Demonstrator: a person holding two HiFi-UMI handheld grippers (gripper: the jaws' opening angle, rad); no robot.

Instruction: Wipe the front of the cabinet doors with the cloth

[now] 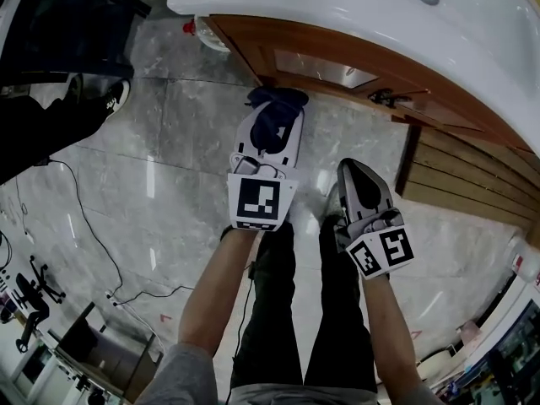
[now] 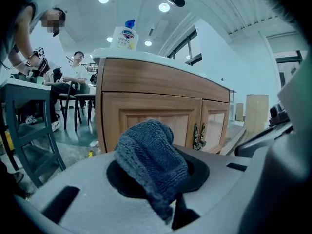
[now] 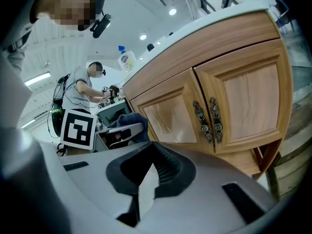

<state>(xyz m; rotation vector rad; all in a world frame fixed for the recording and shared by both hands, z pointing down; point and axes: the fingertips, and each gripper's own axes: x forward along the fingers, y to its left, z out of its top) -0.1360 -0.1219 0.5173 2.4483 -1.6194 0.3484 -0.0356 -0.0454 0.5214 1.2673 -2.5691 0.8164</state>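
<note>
Cloth point(image 2: 151, 165) is bunched in the left claw point(image 1: 272, 129), clamped tight, just short of the cabinet doors point(image 3: 253, 101); right claw point(image 3: 146, 179) is closed on nothing, so I'd guess wiping's all still to do

I can see a white bottle point(image 2: 125, 35) with a blue cap standing near the left corner of the white countertop point(image 1: 354, 24). Black cables point(image 1: 84, 218) trail over the grey stone floor point(image 1: 169, 133). Wooden slats point(image 1: 472, 175) lie by the countertop's right end.
</note>
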